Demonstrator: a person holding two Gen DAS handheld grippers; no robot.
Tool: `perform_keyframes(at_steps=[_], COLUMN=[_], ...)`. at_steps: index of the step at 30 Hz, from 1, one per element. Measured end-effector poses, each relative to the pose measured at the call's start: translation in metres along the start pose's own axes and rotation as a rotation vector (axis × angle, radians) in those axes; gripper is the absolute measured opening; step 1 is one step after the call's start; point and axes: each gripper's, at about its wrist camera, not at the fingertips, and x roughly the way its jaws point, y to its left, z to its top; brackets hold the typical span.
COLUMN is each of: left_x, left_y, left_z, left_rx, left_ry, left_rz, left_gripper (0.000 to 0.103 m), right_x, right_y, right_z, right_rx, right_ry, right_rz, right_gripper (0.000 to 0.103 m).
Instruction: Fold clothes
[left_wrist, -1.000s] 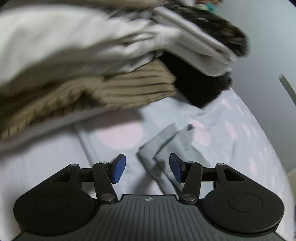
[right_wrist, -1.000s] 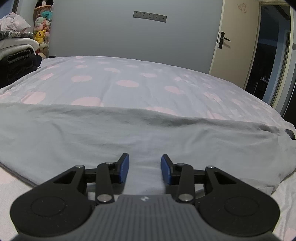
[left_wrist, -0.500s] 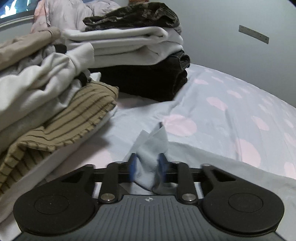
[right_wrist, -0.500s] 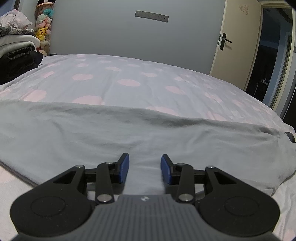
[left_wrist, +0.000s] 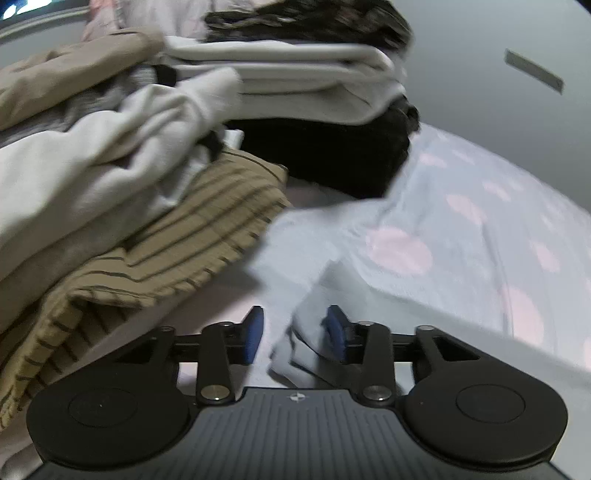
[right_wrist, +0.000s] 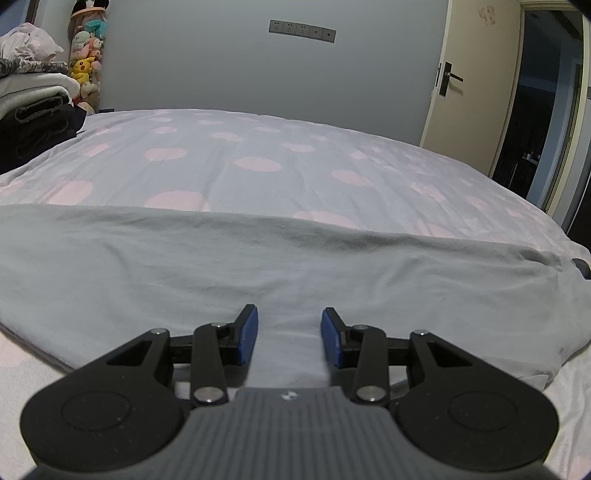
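One grey garment (right_wrist: 258, 266), one spotted bedsheet (right_wrist: 258, 162), two clothes piles (left_wrist: 110, 177), one door (right_wrist: 469, 85).

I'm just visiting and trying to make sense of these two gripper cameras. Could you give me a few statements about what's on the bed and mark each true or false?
1. The left gripper has its jaws apart, with grey cloth between them. True.
2. The right gripper is clamped shut on the grey garment. False: its jaws are open, over the garment.
3. The bedsheet is plain white. False: it is pale with pink dots.
4. A tan striped garment lies at the bottom of a clothes pile. True.
5. The door is dark blue. False: it is cream.
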Motion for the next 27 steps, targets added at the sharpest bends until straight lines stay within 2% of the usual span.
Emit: perform_keyframes(at_steps=[2, 4, 6, 8, 10, 14, 18, 21, 22, 24, 25, 26, 27], left_x=[-0.004, -0.008, -0.015, -0.019, -0.021, -0.013, -0.007, -0.001, -0.001, -0.002, -0.003, -0.004, -0.006], left_y=[0.006, 0.012, 0.023, 0.03, 0.038, 0.04, 0.03, 0.022, 0.017, 0.008, 0.003, -0.001, -0.003], left_z=[0.003, 0.006, 0.005, 0.003, -0.001, -0.012, -0.015, -0.018, -0.019, -0.021, -0.021, -0.022, -0.022], left_rx=[-0.032, -0.07, -0.144, -0.22, -0.303, -0.384, -0.385, -0.386, -0.367, -0.304, -0.27, -0.238, -0.228], left_ry=[-0.017, -0.014, 0.0, 0.032, 0.079, 0.168, 0.128, 0.101, 0.093, 0.067, 0.059, 0.052, 0.047], left_rz=[0.039, 0.038, -0.02, -0.063, -0.105, -0.136, -0.138, -0.137, -0.12, -0.083, -0.064, -0.048, -0.066], left_gripper=[0.047, 0.051, 0.061, 0.065, 0.066, 0.066, 0.074, 0.073, 0.072, 0.053, 0.051, 0.04, 0.025], right_x=[0.0, -0.001, -0.001, -0.001, -0.002, -0.003, -0.002, -0.002, -0.002, -0.002, -0.002, -0.002, -0.002], right_y=[0.0, 0.001, 0.001, 0.0, -0.001, -0.002, -0.002, -0.002, -0.001, 0.0, 0.0, 0.001, 0.001], right_z=[0.0, 0.0, 0.0, 0.0, 0.0, -0.001, -0.001, -0.002, -0.002, -0.003, -0.003, -0.004, -0.004], right_rx=[0.001, 0.0, 0.0, 0.002, 0.007, 0.011, 0.013, 0.01, 0.008, 0.005, 0.001, -0.001, -0.002], right_ry=[0.001, 0.001, 0.002, 0.003, 0.004, 0.003, 0.002, -0.002, -0.004, -0.008, -0.01, -0.01, -0.01], right_rz=[0.001, 0.001, 0.001, 0.002, 0.006, 0.01, 0.011, 0.008, 0.007, 0.003, 0.001, 0.0, 0.0], right_gripper=[0.042, 0.042, 0.042, 0.042, 0.042, 0.042, 0.042, 0.042, 0.042, 0.042, 0.042, 0.042, 0.042])
